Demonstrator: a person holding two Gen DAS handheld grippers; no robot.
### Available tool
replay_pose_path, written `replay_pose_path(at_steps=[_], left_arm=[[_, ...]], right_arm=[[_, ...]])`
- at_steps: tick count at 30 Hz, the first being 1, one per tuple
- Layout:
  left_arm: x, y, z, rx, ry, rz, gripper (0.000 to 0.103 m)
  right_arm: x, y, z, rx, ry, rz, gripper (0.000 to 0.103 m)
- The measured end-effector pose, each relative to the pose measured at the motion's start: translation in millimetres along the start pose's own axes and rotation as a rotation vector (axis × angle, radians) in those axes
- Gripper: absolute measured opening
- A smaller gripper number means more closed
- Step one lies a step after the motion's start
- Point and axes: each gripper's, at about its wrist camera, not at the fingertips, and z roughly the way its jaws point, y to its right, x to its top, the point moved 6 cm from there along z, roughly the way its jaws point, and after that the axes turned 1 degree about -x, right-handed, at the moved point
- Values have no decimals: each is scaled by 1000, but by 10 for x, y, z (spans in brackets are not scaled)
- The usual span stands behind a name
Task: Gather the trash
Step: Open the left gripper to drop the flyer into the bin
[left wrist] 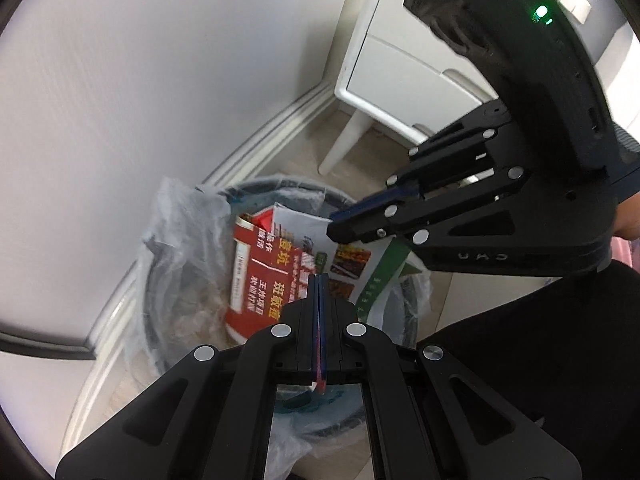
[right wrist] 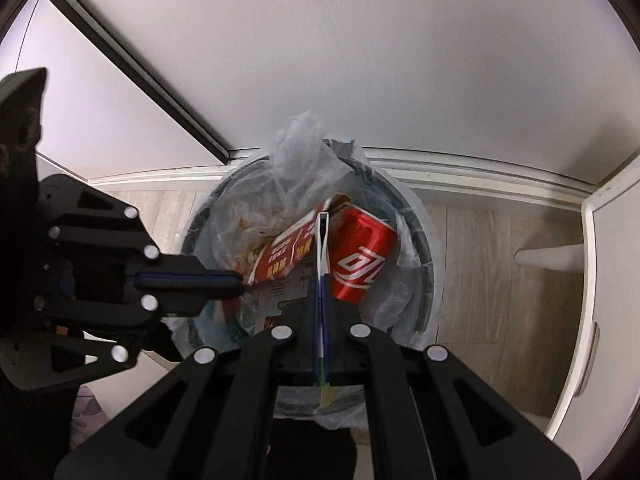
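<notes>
A round trash bin (left wrist: pixel 280 188) lined with a clear plastic bag (left wrist: pixel 176 240) stands on the floor by the wall. Both grippers hold printed paper flyers over its mouth. My left gripper (left wrist: pixel 319 280) is shut on a red flyer (left wrist: pixel 264 280); it shows from the side in the right wrist view (right wrist: pixel 240 280). My right gripper (right wrist: pixel 322 276) is shut on a white and green flyer (left wrist: pixel 360 260), and appears at the right of the left wrist view (left wrist: pixel 334 230). A red soda can (right wrist: pixel 360 260) lies inside the bin behind the flyers (right wrist: pixel 280 252).
A white cabinet on legs (left wrist: pixel 400 72) stands to the right of the bin, seen also in the right wrist view (right wrist: pixel 600 280). A white baseboard (right wrist: pixel 480 176) runs along the wall behind the bin. The floor (right wrist: pixel 500 260) is pale wood plank.
</notes>
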Motion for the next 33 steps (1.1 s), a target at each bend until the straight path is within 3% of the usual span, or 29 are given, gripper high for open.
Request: replay_pose_path(at_steps=[14, 22, 25, 26, 27, 28, 30, 33], left_arm=[[-122, -157, 606, -35, -102, -34, 0], [-80, -132, 651, -20, -93, -28, 1], [-94, -117, 543, -7, -71, -24, 22], [-90, -124, 525, 6, -64, -23, 36], [-106, -151, 455, 19, -55, -22, 50], [-104, -170, 425, 31, -47, -32, 56], [-124, -219, 407, 78, -49, -42, 77], [-135, -322, 342, 93, -38, -79, 88]], right_arm=[[-123, 320, 446, -3, -77, 18, 4], [-147, 290, 439, -59, -88, -25, 4], [-112, 197, 349, -81, -72, -47, 7], [-105, 160, 336, -88, -73, -60, 9], [-104, 125, 324, -95, -73, -74, 20], [-103, 97, 315, -102, -71, -83, 43], [-88, 49, 277, -150, -52, -110, 56], [-58, 52, 184, -155, -10, -97, 76]])
